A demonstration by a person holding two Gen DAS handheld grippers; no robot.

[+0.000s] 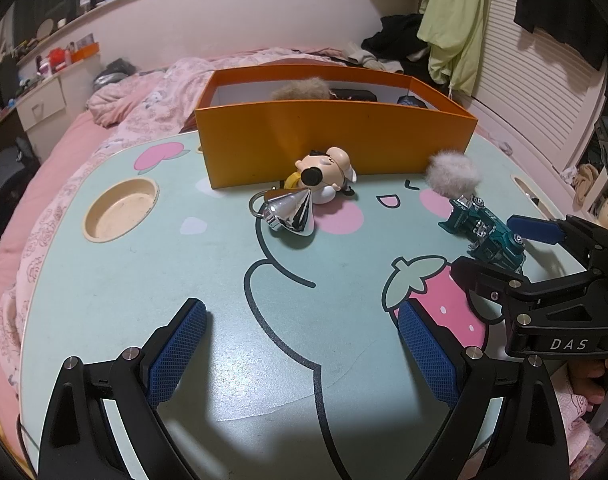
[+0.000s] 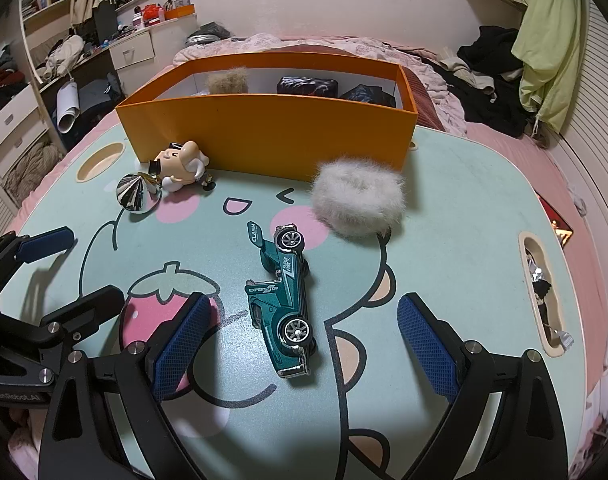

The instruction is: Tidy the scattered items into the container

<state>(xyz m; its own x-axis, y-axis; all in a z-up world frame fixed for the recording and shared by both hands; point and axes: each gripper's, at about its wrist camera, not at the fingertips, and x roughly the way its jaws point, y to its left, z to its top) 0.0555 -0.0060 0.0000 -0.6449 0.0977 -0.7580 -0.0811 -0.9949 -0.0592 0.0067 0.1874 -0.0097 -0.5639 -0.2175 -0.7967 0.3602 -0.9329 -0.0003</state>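
From the left wrist view, the left tongs (image 1: 301, 350) stand wide over the bare worktop (image 1: 103, 300), holding nothing. Ahead of them, one cartoon figurine (image 1: 328, 174) lies on its back against the front wall of the single orange box (image 1: 332, 142), with one shiny silver cone (image 1: 291, 212) just in front of it, tip pointing right and a ring at its left end. Ahead and to the right, one green toy car (image 1: 486, 234) lies tipped on its side with its chrome underside showing, its long axis running from the near right toward the far left. Beyond it sits one grey fur pom (image 1: 452, 176). The right tongs (image 1: 500, 246) reach in from the right, spread wide with the car between the fingers.

From the right wrist view, the right tongs (image 2: 299, 346) are spread wide, the green toy car (image 2: 281, 300) lying between the blue pads without touching either. Its long axis points ahead and slightly left; two spoked wheels face up, and the body reads "SUPER FAST". The grey fur pom (image 2: 360, 198) is ahead and to the right; the cartoon figurine (image 2: 181, 164) and shiny silver cone (image 2: 137, 194) are ahead on the left. The orange box (image 2: 267, 132) behind holds one brown fur pom (image 2: 227, 80) and two dark items (image 2: 308, 86). The left tongs (image 2: 73, 262) enter at the left, wide.
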